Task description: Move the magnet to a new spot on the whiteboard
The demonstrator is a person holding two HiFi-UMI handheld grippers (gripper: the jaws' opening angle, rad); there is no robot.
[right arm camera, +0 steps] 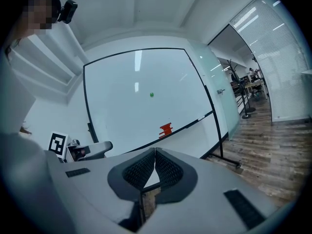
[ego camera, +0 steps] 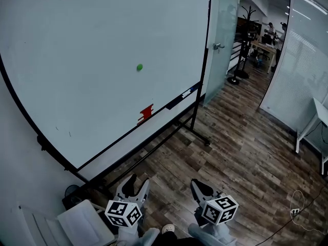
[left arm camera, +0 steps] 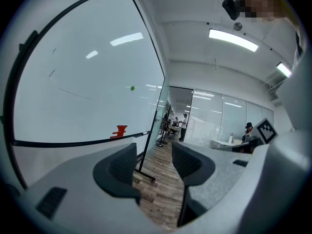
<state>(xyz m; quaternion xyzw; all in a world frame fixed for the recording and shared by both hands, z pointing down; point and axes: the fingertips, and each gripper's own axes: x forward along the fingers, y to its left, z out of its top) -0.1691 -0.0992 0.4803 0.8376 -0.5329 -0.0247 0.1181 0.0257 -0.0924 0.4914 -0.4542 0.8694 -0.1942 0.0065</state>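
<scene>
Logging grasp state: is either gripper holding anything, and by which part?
Nothing held. Left gripper open, empty; right gripper shut on nothing. The green magnet sits on the whiteboard.

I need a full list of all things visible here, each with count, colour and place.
whiteboard: one, white, black frame, on a stand at left.
magnet: one, green, near the whiteboard's middle.
red item: one, at the whiteboard's bottom edge; kind unclear.
glass door: one, frosted, right of the whiteboard.
floor: brown wood planks.
table: one, white, far right.
left hand-held gripper: one, grey, jaws apart, empty.
right hand-held gripper: one, grey, jaws together, empty.
</scene>
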